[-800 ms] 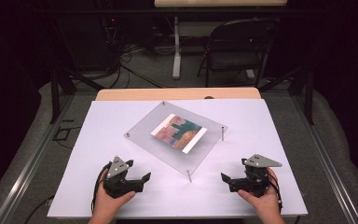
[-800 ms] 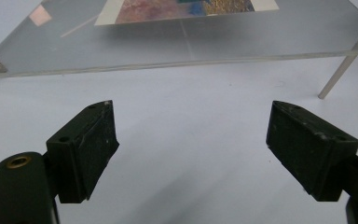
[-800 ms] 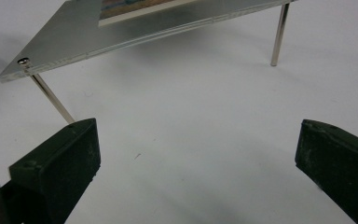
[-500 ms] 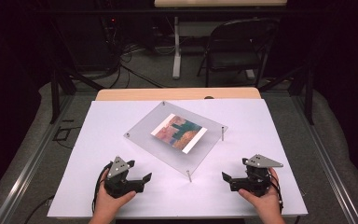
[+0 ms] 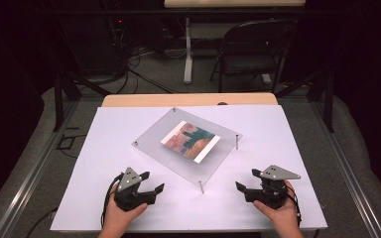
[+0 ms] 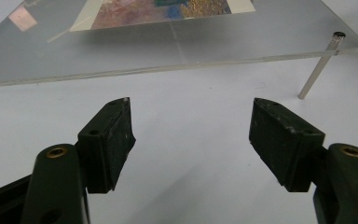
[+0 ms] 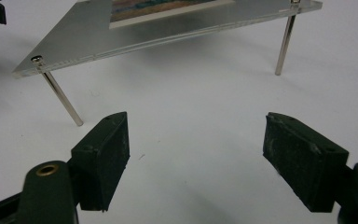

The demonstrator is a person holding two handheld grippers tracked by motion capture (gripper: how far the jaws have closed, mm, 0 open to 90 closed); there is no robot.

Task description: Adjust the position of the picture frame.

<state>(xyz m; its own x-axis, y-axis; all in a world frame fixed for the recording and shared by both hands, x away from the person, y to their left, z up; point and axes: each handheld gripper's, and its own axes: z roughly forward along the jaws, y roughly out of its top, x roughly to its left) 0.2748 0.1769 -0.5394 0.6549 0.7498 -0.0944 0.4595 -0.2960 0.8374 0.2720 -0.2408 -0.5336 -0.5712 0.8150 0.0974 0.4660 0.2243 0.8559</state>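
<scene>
— Why are both hands sitting so low in the frame, do you think?

— They're waiting, I'd say. The left gripper [image 5: 151,190] is resting at the lower left of the high view and the right gripper [image 5: 242,190] at the lower right, each one's jaws spread wide with nothing between them. Both are pointing in toward the clear panel [image 5: 151,141] at the centre of the white surface [image 5: 297,148].

— And that panel is standing off the surface?

— Yes, it's perching on thin metal legs, one at each corner; the near leg [image 5: 201,187] is landing between the two grippers. The colourful picture [image 5: 191,141] is lying flat on the panel, so being raised probably leaves room for jaws to get at an edge.

— Anything in the way?

— Not much. In the right gripper view a leg [image 7: 61,97] is standing at the upper left, ahead of the jaws, and could be knocked. Beyond the surface, a folding chair [image 5: 250,54] and floor cables [image 5: 144,59] are staying well apart.
</scene>
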